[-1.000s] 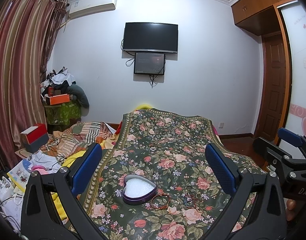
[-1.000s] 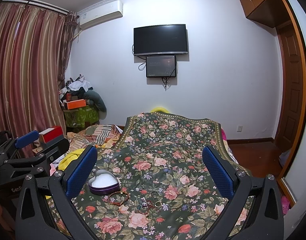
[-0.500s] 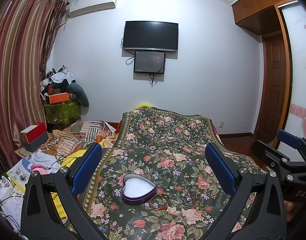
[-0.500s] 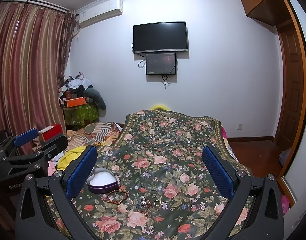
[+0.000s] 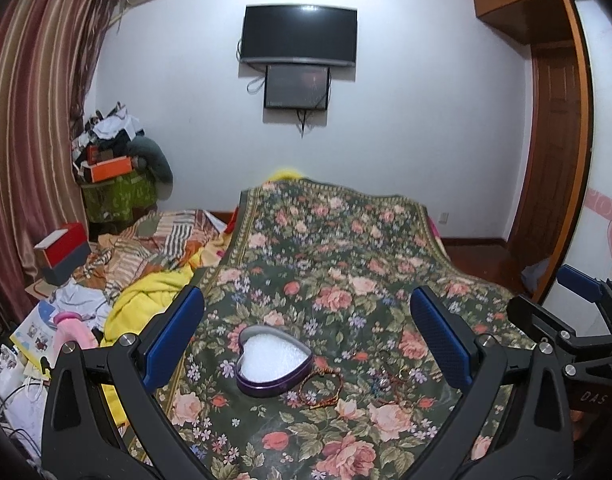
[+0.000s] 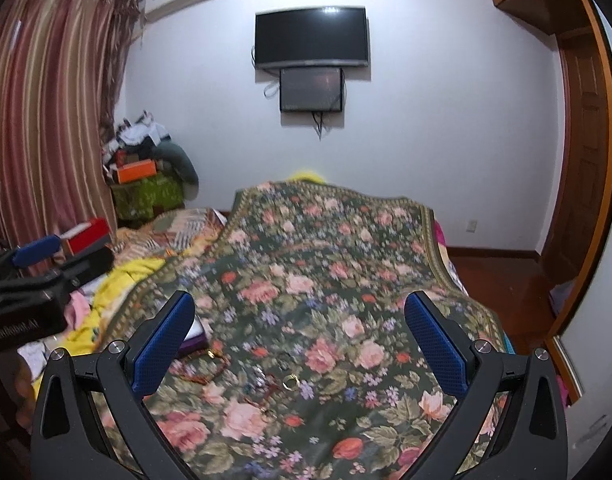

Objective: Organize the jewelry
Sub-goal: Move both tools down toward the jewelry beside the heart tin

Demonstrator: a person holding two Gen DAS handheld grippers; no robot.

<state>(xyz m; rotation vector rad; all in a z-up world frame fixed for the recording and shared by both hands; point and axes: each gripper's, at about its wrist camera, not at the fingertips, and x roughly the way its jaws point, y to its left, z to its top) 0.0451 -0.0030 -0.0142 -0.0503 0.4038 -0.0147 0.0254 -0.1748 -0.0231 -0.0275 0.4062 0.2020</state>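
Note:
A purple heart-shaped box (image 5: pixel 272 364) with white lining lies open on the floral bedspread (image 5: pixel 330 264). A brown bead bracelet (image 5: pixel 320 388) rests just right of it, and small rings and trinkets (image 5: pixel 390 380) lie further right. My left gripper (image 5: pixel 306 340) hangs open above the box with nothing between its blue pads. In the right wrist view the box (image 6: pixel 194 340) is partly hidden behind the left finger; the bracelet (image 6: pixel 206 370) and a gold ring (image 6: pixel 290 381) lie between the fingers. My right gripper (image 6: pixel 298 344) is open and empty.
Piled bedding, a red box (image 5: pixel 62 252) and papers crowd the bed's left side. A TV (image 5: pixel 298 36) hangs on the far wall, a wooden door (image 5: pixel 554 152) stands at right. The other gripper (image 6: pixel 30 288) shows at the left edge of the right wrist view.
The right gripper has swung to the right and dipped, so the box slid behind its left finger. The left gripper has edged slightly down and closer to the box.

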